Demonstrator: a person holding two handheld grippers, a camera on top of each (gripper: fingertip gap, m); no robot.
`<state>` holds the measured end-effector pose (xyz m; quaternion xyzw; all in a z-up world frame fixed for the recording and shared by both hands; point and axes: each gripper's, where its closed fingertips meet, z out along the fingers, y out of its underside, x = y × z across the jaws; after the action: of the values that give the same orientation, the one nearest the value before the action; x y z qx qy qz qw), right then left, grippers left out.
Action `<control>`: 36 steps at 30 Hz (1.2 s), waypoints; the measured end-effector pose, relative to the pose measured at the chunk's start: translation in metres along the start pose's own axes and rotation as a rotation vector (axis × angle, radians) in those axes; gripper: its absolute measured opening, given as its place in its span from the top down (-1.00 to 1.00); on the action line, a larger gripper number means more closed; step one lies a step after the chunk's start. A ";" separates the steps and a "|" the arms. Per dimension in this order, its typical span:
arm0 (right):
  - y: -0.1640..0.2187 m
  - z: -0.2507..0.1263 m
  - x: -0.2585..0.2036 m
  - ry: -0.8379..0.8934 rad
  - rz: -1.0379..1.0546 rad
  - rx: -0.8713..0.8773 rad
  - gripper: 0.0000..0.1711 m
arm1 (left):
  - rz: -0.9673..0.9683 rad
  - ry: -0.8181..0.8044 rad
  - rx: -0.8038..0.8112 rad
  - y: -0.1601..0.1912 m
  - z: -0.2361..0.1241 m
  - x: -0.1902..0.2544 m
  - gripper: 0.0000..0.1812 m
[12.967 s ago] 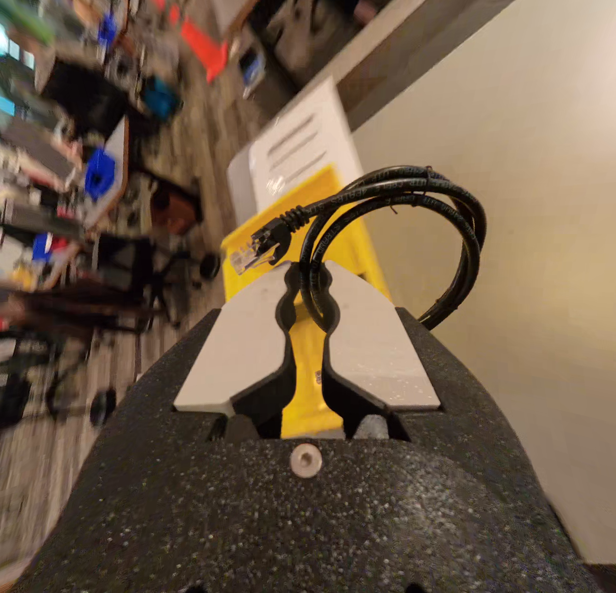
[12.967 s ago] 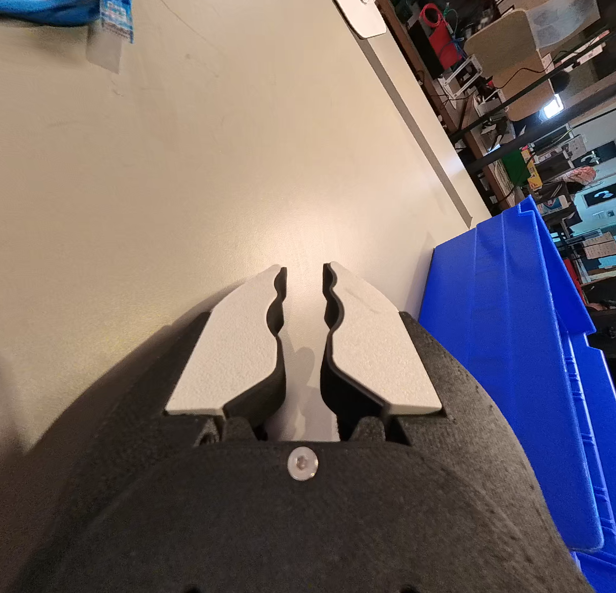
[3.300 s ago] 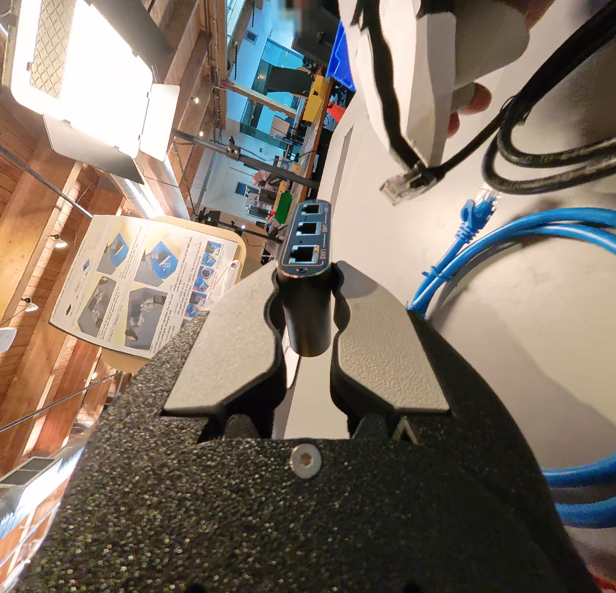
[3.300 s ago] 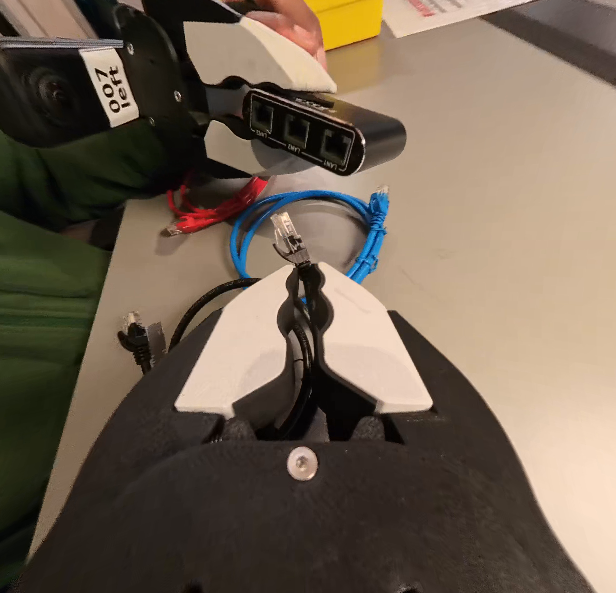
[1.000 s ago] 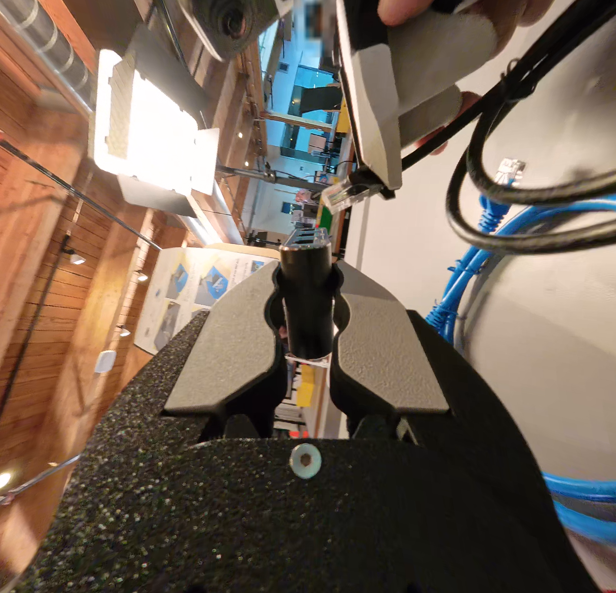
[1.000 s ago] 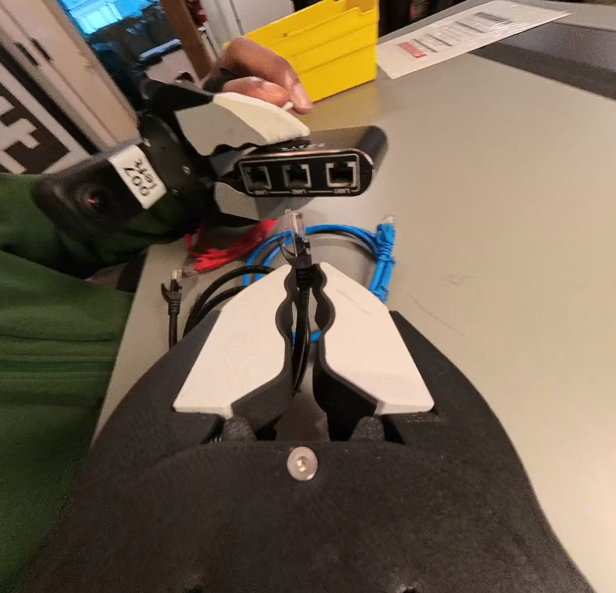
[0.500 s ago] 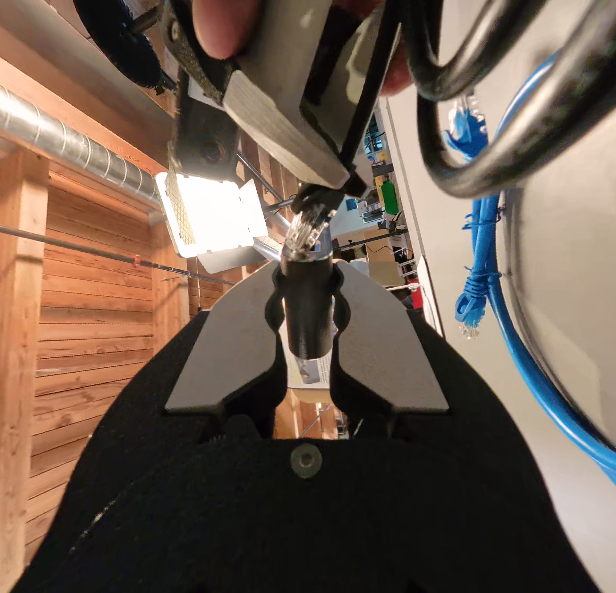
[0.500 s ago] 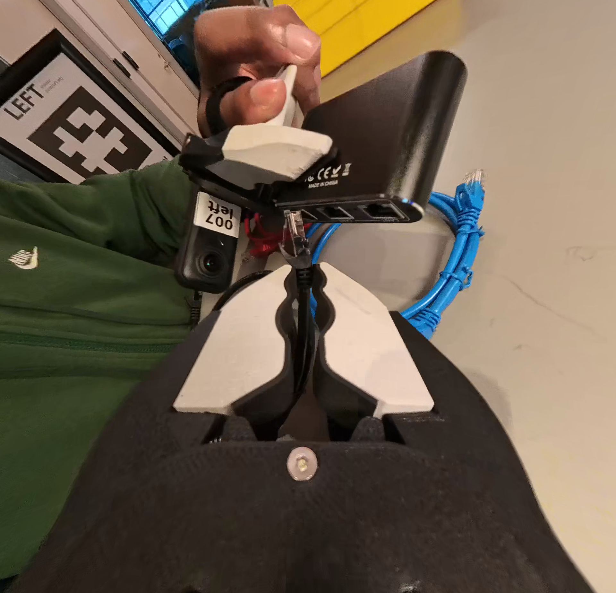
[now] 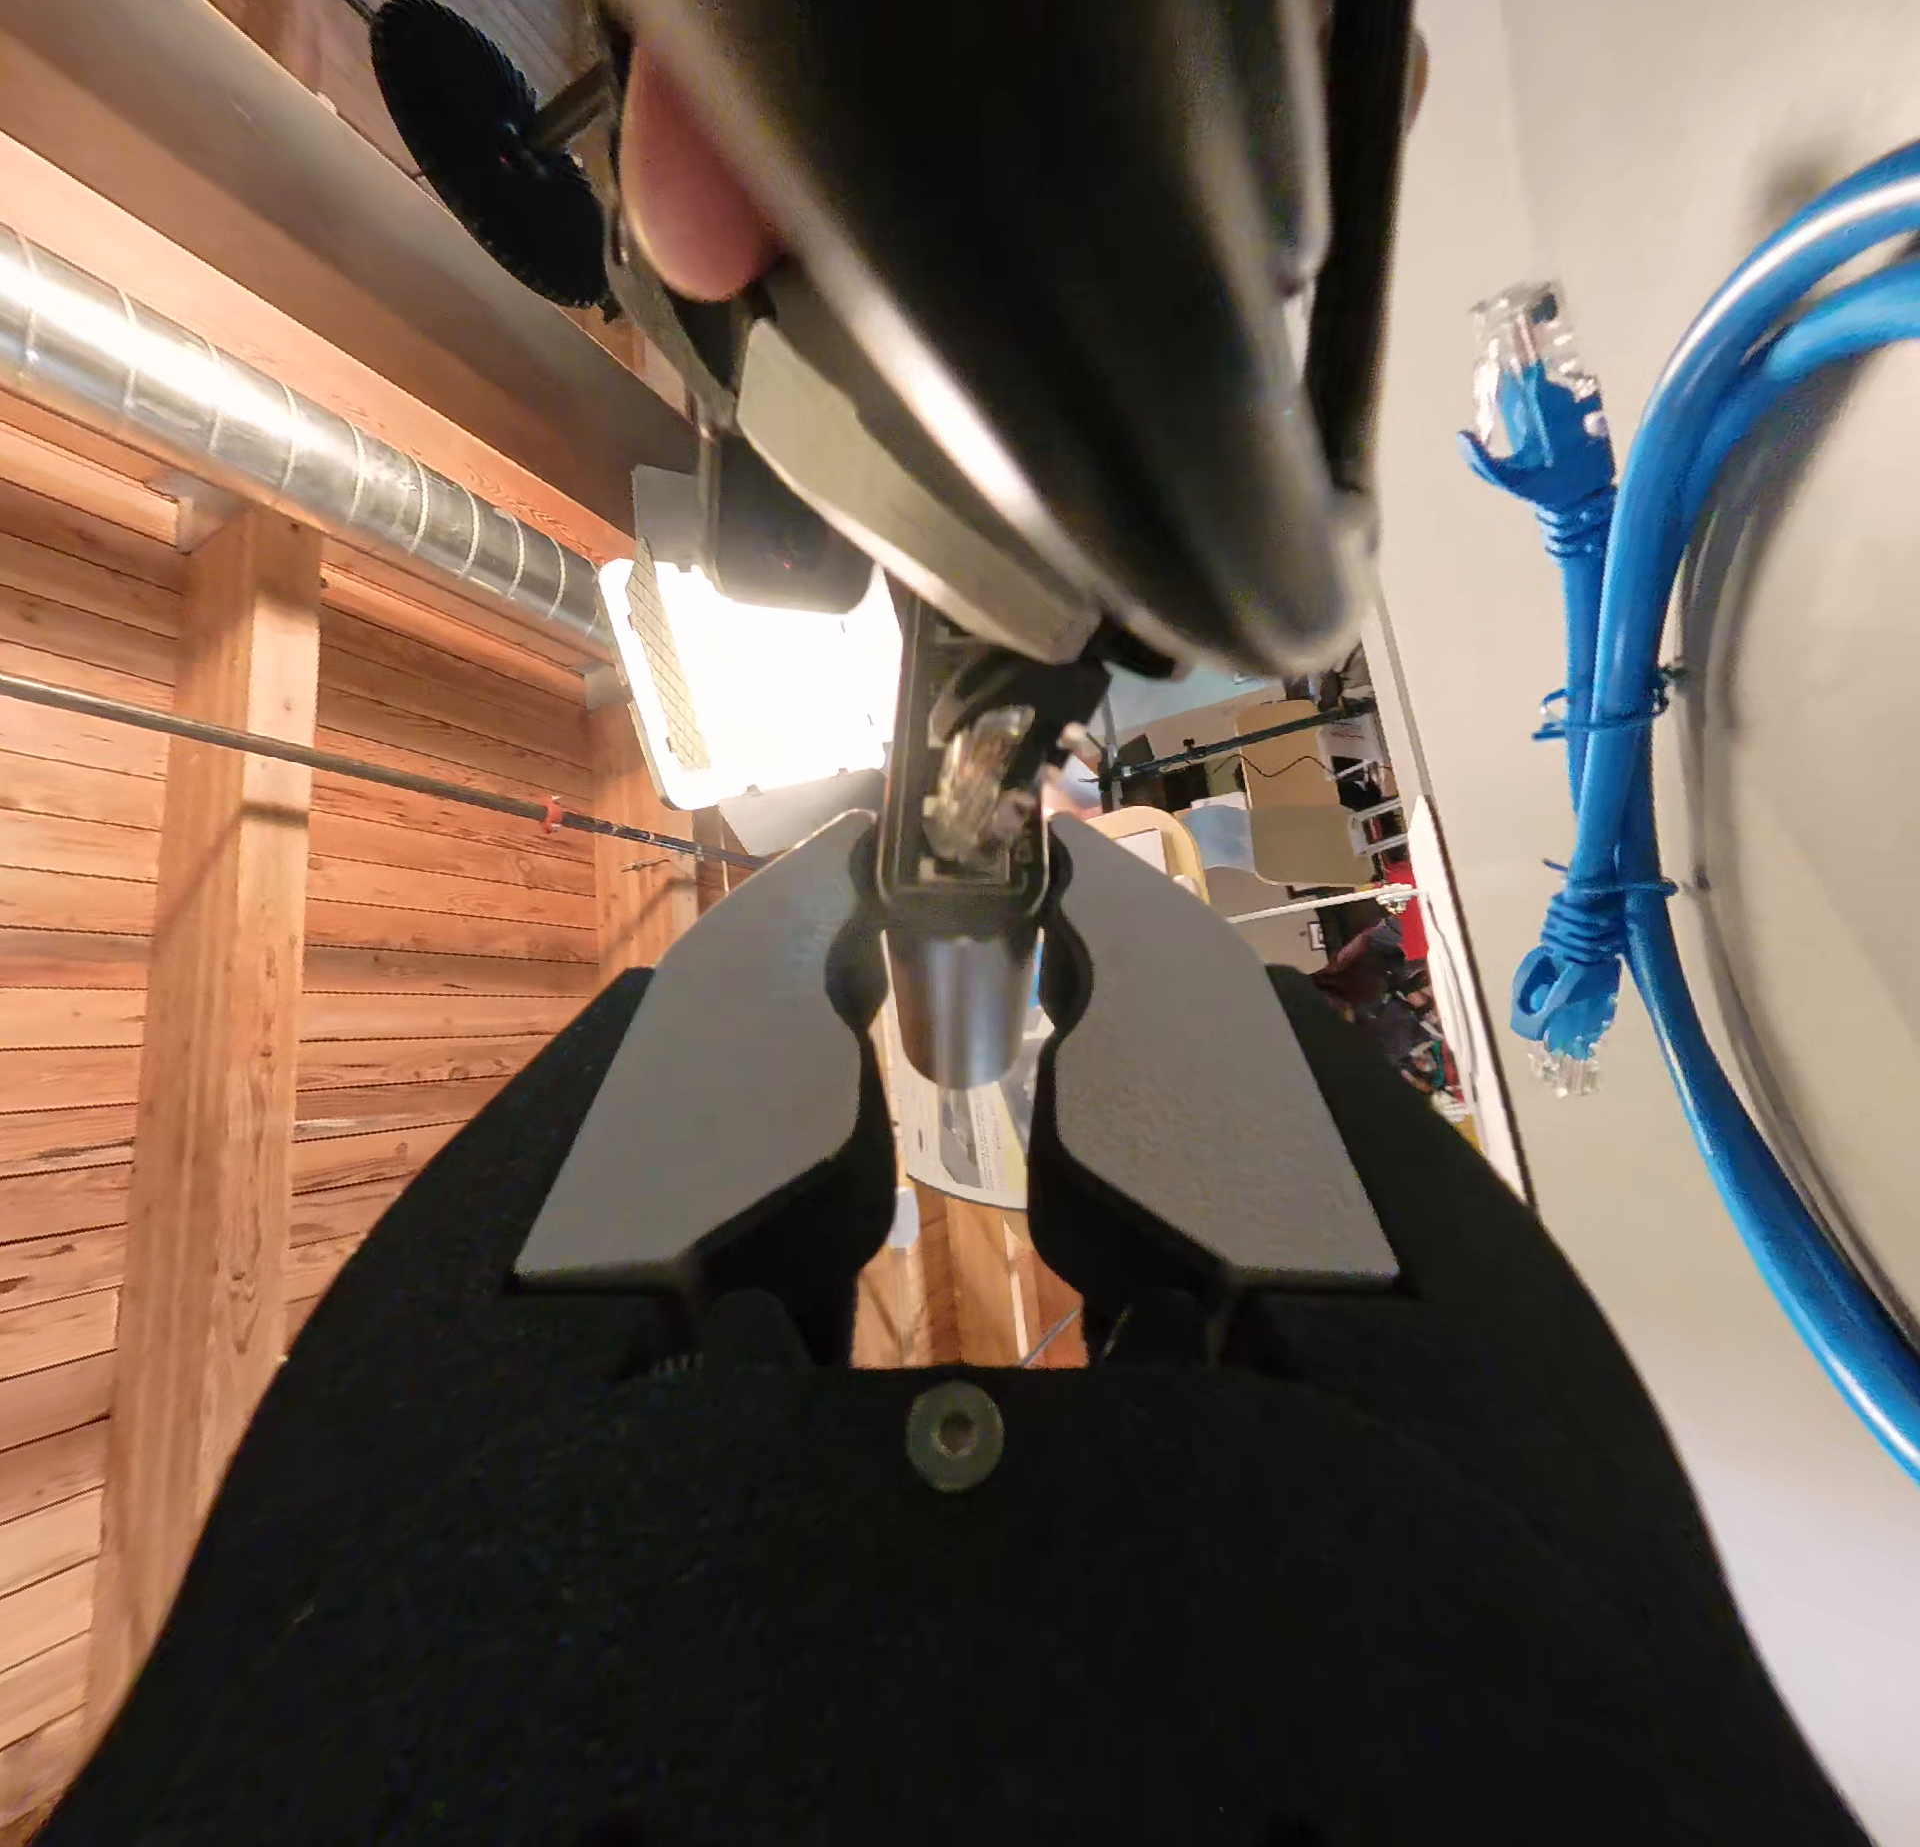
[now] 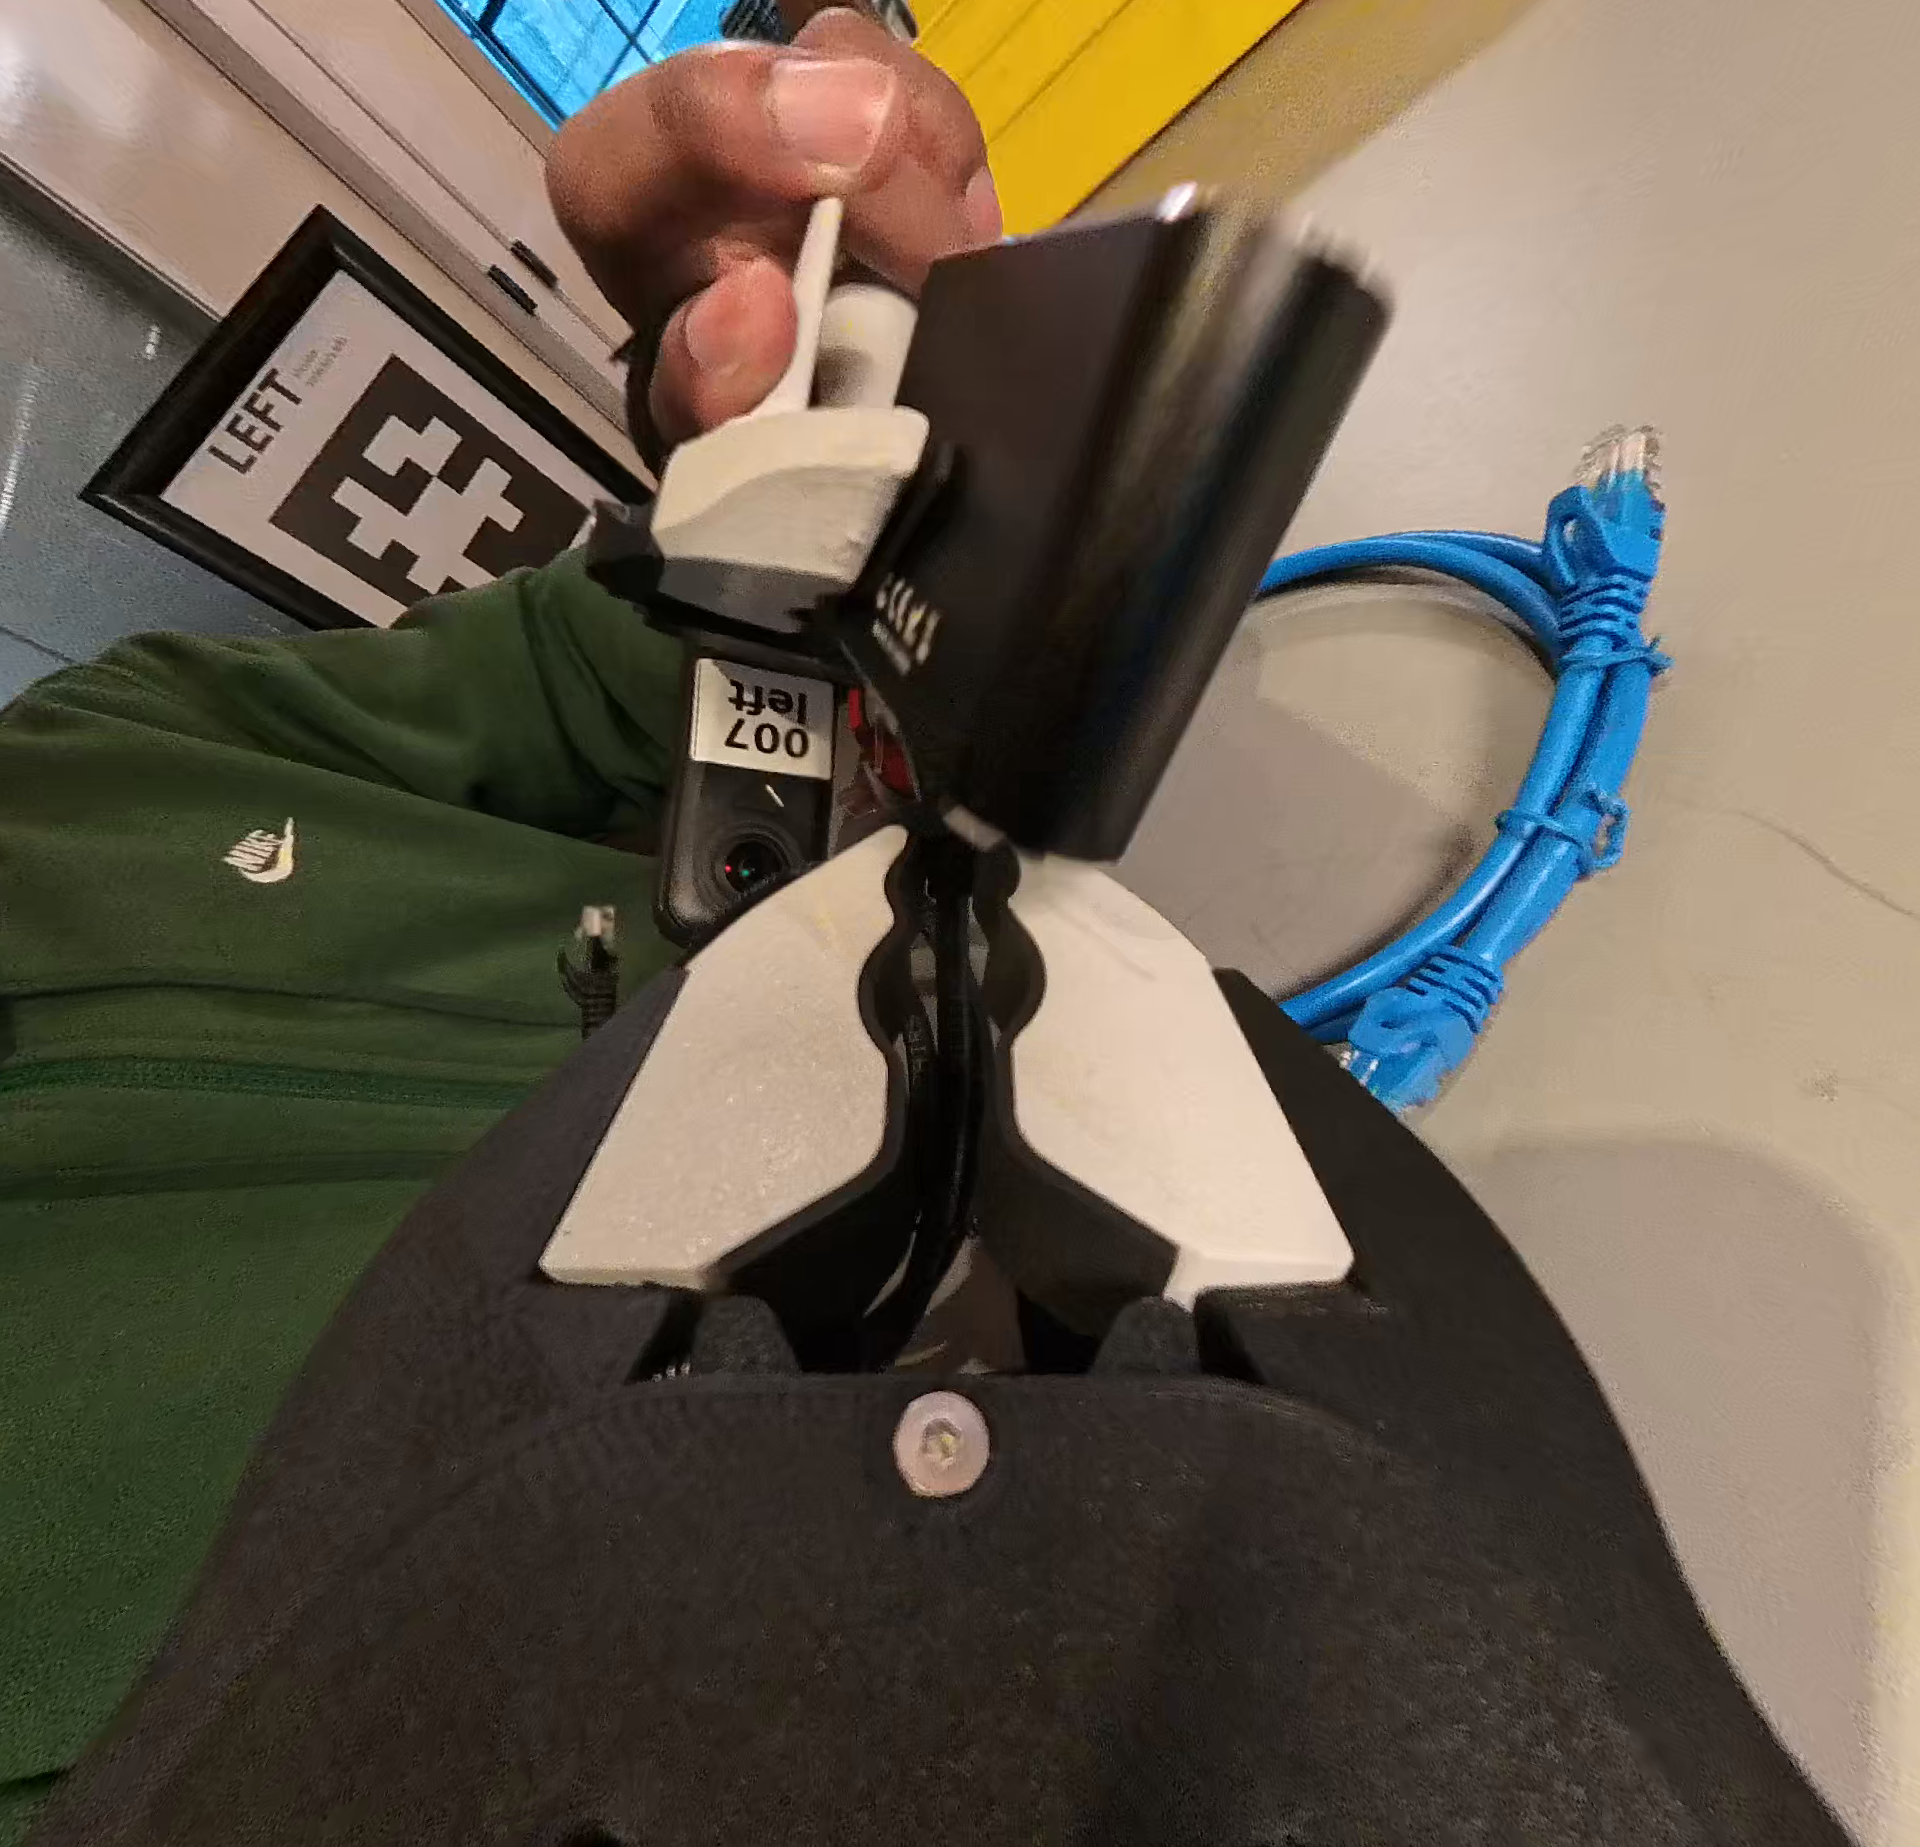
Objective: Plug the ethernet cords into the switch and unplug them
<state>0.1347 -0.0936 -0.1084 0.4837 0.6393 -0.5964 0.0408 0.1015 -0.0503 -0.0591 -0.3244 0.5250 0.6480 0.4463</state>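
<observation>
In the left wrist view my left gripper [image 9: 961, 847] is shut on the black switch [image 9: 956, 997], seen end-on and held in the air. The clear plug [image 9: 977, 769] of the black cord sits in the mouth of a port on the switch. The right gripper's grey finger [image 9: 904, 488] looms close above, blurred. In the right wrist view my right gripper [image 10: 951, 862] is shut on the black cord [image 10: 940, 1049], right under the tilted switch [image 10: 1101, 550]. The plug is hidden behind the switch's lower edge. A left gripper finger [image 10: 790, 488] clamps the switch's left end.
A coiled blue ethernet cord [image 10: 1558, 758] lies on the grey table [image 10: 1662, 1174] to the right, also in the left wrist view [image 9: 1621, 654]. A yellow bin [image 10: 1122, 31] stands at the back. A red cord [image 10: 883, 758] shows behind the switch. A green sleeve [image 10: 260, 966] fills the left. One gripper's finger ends stand about 7 centimeters off the other's.
The right gripper has brought the black cord's plug up against the switch, and the plug now sits in a port. The switch has tipped more upright and the two grippers are closer together.
</observation>
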 end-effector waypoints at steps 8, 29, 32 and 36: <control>-0.006 -0.001 0.005 0.004 0.039 0.044 0.89 | 0.019 -0.010 -0.030 0.004 0.001 0.002 0.72; -0.013 -0.027 0.040 0.202 0.137 0.144 0.88 | -0.255 0.198 -0.025 -0.007 0.001 0.032 0.84; -0.004 -0.033 0.052 0.281 0.149 0.104 0.90 | -0.620 0.346 -0.050 0.005 0.000 0.043 0.75; 0.011 -0.044 0.074 0.407 0.153 0.023 0.89 | -0.983 0.420 -0.111 0.035 0.000 0.048 0.68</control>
<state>0.1262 -0.0178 -0.1502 0.6417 0.5889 -0.4888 -0.0497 0.0507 -0.0405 -0.0877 -0.6779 0.3540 0.3106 0.5646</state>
